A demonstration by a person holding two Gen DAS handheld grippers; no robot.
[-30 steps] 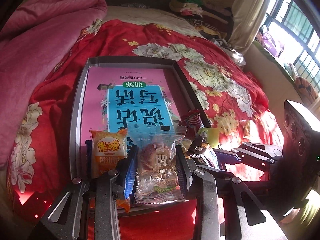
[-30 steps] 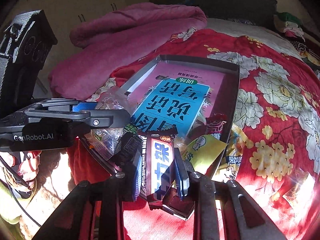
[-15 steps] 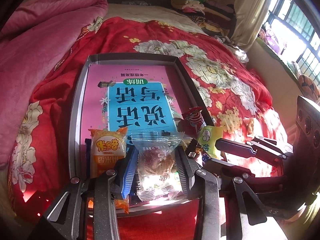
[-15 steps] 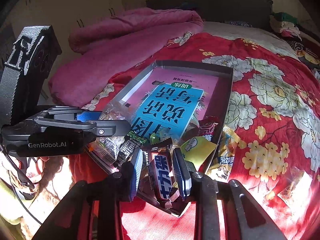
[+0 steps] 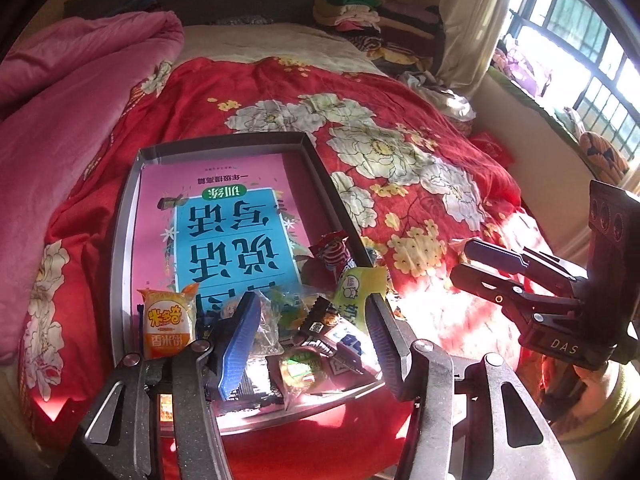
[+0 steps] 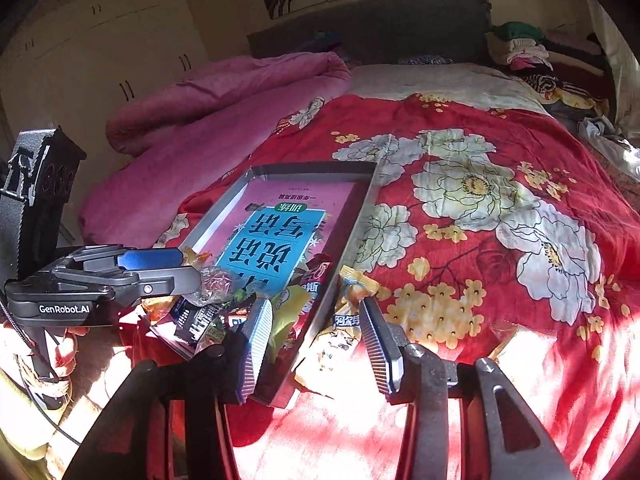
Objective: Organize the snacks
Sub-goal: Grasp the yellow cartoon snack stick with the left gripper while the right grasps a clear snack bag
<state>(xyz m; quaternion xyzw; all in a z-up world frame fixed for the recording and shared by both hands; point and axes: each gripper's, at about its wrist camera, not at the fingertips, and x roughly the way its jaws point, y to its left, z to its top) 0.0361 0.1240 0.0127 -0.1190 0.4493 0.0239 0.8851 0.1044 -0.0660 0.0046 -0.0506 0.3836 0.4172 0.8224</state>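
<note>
Left wrist view: my left gripper [image 5: 310, 332] has just been opening and hangs parted over the snack heap [image 5: 308, 336] at the near end of the grey tray [image 5: 124, 240], gripping nothing — beside it stands the orange packet [image 5: 166, 326] reading "米多奇 香米饼". My right gripper [image 6: 316, 334], marked "DAS", has also just been opening and stands wide, straddling the tray's edge, pads clear of the "阿尔" wrapper [image 6: 344, 320]. The left tool reads "GenRobot.AI" — the blue book [image 6: 272, 248] shows "说话写话".

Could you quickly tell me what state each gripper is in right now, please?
Left gripper: open, holding nothing, jaws just been opening above the snacks in the tray.
Right gripper: open, holding nothing, jaws just been opening.
</note>
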